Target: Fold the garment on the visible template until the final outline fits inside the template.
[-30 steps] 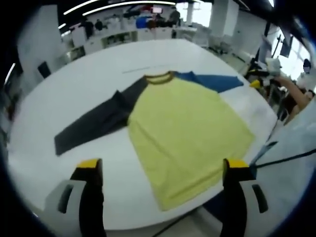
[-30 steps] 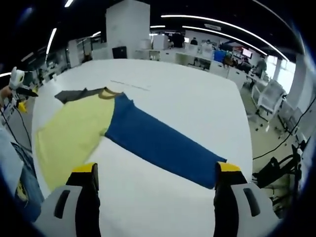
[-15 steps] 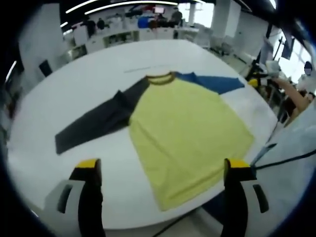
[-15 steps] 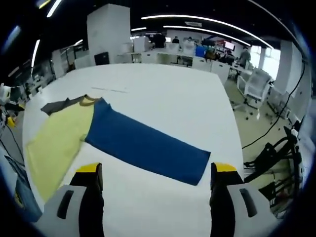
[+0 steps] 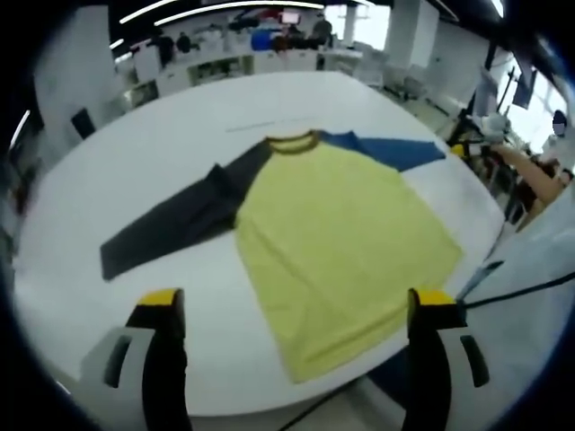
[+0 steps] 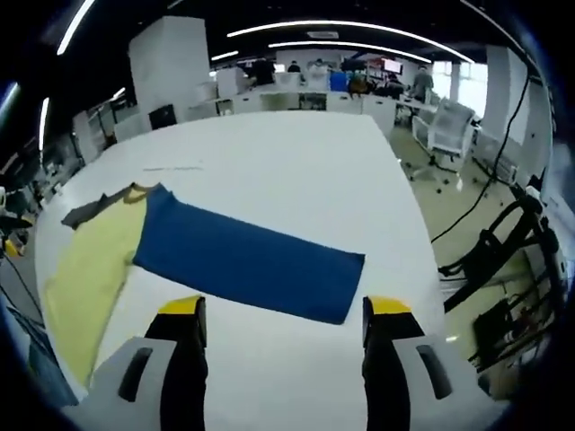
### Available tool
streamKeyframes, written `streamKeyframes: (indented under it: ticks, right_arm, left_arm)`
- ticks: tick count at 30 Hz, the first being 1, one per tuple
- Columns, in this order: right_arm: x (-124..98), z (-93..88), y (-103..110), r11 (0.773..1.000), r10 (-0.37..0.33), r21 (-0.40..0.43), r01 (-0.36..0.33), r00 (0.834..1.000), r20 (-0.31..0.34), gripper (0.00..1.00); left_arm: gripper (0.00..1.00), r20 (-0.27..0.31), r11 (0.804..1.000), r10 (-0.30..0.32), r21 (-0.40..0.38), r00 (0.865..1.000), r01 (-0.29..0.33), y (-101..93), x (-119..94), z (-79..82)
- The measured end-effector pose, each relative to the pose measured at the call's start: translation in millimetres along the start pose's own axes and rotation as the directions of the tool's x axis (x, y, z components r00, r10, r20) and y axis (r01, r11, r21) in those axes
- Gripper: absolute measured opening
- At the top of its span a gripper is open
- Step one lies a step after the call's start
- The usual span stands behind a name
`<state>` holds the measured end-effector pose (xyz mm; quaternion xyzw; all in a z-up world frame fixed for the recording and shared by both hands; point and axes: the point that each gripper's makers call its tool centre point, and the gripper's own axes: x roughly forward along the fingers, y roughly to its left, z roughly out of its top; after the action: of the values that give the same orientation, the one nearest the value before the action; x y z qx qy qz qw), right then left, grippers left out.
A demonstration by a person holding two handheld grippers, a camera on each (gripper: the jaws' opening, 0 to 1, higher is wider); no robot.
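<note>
Looking at the shirt, it's lying flat and fully spread on the white tabletop, hem at the near edge, grey sleeve and blue sleeve both stretched out, so I'd say no fold is done yet. Left gripper and right gripper have fingers apart, holding nothing. I can't make out a template.

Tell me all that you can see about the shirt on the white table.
The shirt is a long-sleeved top with a pale yellow body, an olive-brown collar, one dark grey sleeve and one blue sleeve. It looks like soft knit cloth. It lies flat and unfolded on the white table, both sleeves stretched outward, its hem near the table's edge. Neither gripper touches it.
</note>
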<state>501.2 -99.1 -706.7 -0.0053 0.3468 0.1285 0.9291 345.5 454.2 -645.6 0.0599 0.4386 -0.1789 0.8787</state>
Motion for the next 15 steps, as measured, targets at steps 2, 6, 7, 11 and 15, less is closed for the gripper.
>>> streamKeyframes:
  ticks: [2, 6, 7, 11, 15]
  right_arm:
    - [1, -0.3, -2, 1.000, -0.005, 0.018, 0.005, 1.000, 0.006, 0.67]
    - [3, -2.8, -10, 0.998, -0.036, 0.044, 0.036, 0.999, -0.002, 0.61]
    - [4, -3.3, -12, 0.998, -0.042, 0.047, 0.043, 0.999, -0.004, 0.61]
    - [7, -7.3, -11, 0.997, -0.037, 0.068, 0.038, 0.999, -0.022, 0.56]
    - [11, -7.2, -15, 0.993, -0.055, 0.100, 0.057, 0.998, -0.020, 0.53]
  left_arm:
    - [0.99, 0.001, 1.000, 0.002, 0.001, 1.000, -0.002, 0.4, -1, 1.5]
    - [0.98, 0.014, 1.000, 0.004, 0.013, 1.000, -0.005, -0.5, -4, 8.2]
    - [0.98, 0.018, 1.000, 0.003, 0.014, 1.000, -0.003, -1.0, -4, 9.5]
    - [0.97, 0.018, 1.000, 0.002, 0.018, 1.000, -0.002, -1.0, -3, 12.1]
    - [0.96, 0.014, 1.000, -0.004, 0.027, 1.000, 0.003, -3.0, -3, 13.4]
